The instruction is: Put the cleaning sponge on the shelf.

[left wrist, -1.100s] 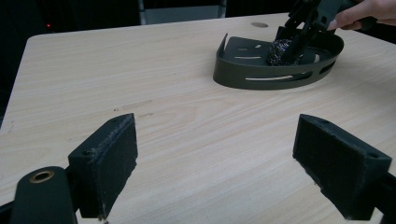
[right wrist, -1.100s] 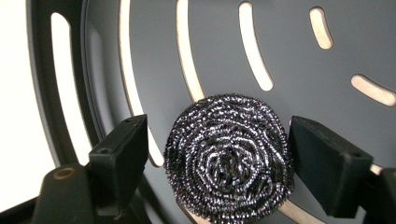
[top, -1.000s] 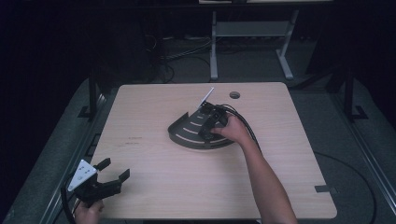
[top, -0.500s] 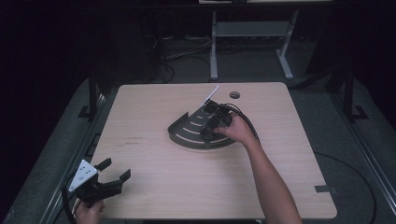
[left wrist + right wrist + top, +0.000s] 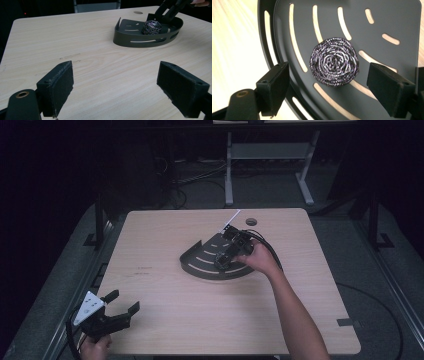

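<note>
A: Where is the scouring pad (image 5: 334,61) lying relative to your tool?

B: It is lying flat on the slotted floor of the dark corner tray (image 5: 387,20), directly below my right gripper (image 5: 328,86), centred between the two jaws. The jaws are standing wide apart, touching nothing.

A: How are you handling the pick?

B: I am judging that a straight descent is best, keeping the pad centred, then closing evenly so the steel coil is compressing rather than slipping. The near jaw is sitting close to the tray wall, so I am watching clearance there.

A: Orientation?

B: The pad is round, with no long axis; its spiral face is pointing up at me.

A: The other tool?

B: My left gripper (image 5: 114,312) is resting well apart, jaws spread, empty.
</note>
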Tool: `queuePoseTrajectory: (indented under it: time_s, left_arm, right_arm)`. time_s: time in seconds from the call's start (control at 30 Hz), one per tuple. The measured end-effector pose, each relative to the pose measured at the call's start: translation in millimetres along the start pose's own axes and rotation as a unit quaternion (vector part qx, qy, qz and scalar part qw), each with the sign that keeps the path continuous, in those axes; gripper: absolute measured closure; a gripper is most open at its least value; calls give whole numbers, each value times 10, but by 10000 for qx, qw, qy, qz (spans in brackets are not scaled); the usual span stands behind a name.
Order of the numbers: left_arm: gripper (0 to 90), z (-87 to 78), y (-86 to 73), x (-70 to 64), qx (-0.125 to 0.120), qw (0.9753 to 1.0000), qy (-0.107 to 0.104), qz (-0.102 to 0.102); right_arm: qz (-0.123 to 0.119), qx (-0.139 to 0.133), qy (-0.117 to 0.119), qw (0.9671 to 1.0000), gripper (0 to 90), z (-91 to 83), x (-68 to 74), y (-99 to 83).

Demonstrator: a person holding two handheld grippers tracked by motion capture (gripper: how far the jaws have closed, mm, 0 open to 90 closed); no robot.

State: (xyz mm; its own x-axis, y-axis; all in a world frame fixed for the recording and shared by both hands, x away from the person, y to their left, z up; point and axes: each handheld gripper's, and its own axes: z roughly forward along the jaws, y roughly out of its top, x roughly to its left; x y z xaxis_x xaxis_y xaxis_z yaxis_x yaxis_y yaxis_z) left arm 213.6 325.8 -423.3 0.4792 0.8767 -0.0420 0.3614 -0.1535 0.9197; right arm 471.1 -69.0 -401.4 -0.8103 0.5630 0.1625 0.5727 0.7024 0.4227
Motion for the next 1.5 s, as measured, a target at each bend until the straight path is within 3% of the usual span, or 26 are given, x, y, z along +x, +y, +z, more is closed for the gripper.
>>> queuePoseTrajectory:
  time_s: [0.37,1.5]
  left_arm:
    - [131,-4,-6,10,32,10000,21,-13]
    - [131,-3,-3,-40,96,9999,33,81]
  right_arm:
    - [-3,-100,-30,9999,181,-116,23,-138]
    - [-145,-244,21,9996,176,-396,292,-655]
